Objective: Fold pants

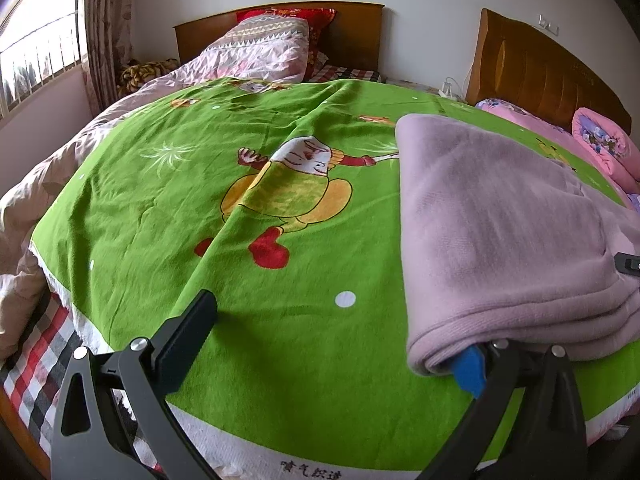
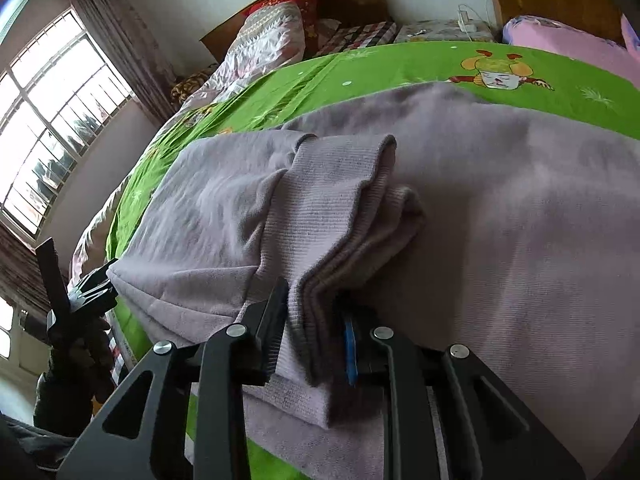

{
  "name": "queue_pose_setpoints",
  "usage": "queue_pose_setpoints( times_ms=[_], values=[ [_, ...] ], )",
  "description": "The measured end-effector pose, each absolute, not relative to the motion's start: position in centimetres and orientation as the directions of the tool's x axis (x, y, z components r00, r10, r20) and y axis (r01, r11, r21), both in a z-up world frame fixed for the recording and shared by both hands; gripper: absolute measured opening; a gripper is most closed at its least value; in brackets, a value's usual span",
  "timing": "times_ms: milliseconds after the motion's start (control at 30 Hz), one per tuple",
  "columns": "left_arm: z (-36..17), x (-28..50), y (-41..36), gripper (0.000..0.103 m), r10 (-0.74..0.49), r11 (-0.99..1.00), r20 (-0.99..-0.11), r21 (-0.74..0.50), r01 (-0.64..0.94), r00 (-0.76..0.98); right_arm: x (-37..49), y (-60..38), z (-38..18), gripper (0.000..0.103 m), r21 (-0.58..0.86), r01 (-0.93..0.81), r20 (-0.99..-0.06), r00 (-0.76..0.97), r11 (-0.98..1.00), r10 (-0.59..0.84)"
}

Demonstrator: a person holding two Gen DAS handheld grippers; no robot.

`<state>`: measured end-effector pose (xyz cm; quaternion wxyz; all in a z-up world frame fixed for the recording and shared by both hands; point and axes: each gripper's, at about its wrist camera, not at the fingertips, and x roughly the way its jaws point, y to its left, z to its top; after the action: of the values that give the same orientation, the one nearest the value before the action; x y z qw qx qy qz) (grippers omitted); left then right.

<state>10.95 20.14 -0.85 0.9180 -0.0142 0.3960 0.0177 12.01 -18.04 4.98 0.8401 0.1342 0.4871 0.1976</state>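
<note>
While they grip: right tongs [image 2: 310, 332] are pinched on the stacked ribbed cuffs [image 2: 336, 216] of the lilac pants [image 2: 520, 240], fabric squeezed between the two pads.
Left tongs [image 1: 340, 340]: jaws stand wide; the blue-padded finger [image 1: 470, 368] is tucked under the near folded edge of the pants [image 1: 500, 220], the other finger [image 1: 188, 340] rests apart on the blanket, nothing pinched.
Pants: folded over in layers, lying on the near right part of the green cartoon blanket [image 1: 200, 200].
Blanket: spread across the bed, over a checked sheet [image 1: 36, 352] at its near left edge.
Beyond blanket: pink quilt [image 1: 260, 52], then wooden headboard [image 1: 352, 32].
Left of blanket: barred window [image 1: 36, 48].
</note>
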Motion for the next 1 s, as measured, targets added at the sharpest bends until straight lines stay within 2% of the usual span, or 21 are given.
queue_pose_setpoints(
  times_ms=[667, 800, 933, 1000],
  values=[
    [-0.6, 10.7, 20.1, 0.102, 0.029, 0.999, -0.742, -0.006, -0.049, 0.670, 11.9, -18.2, 5.0, 0.018, 0.422, -0.202, -0.760, 0.453, 0.884, 0.466],
    [0.5, 9.4, 19.1, 0.102, 0.078, 0.996, -0.741, 0.086, -0.021, 0.667, 11.8, -18.0, 5.1, 0.018, 0.409, -0.201, -0.764, 0.458, 0.890, 0.454],
    [1.3, 6.9, 17.3, 0.101, 0.164, 0.950, -0.705, 0.300, 0.081, 0.690, 11.8, -18.0, 5.1, 0.018, 0.405, -0.201, -0.764, 0.461, 0.892, 0.451],
    [1.4, 6.0, 16.8, 0.101, 0.187, 0.926, -0.694, 0.361, 0.111, 0.696, 11.8, -18.0, 5.1, 0.018, 0.404, -0.202, -0.764, 0.461, 0.892, 0.451]
  ],
)
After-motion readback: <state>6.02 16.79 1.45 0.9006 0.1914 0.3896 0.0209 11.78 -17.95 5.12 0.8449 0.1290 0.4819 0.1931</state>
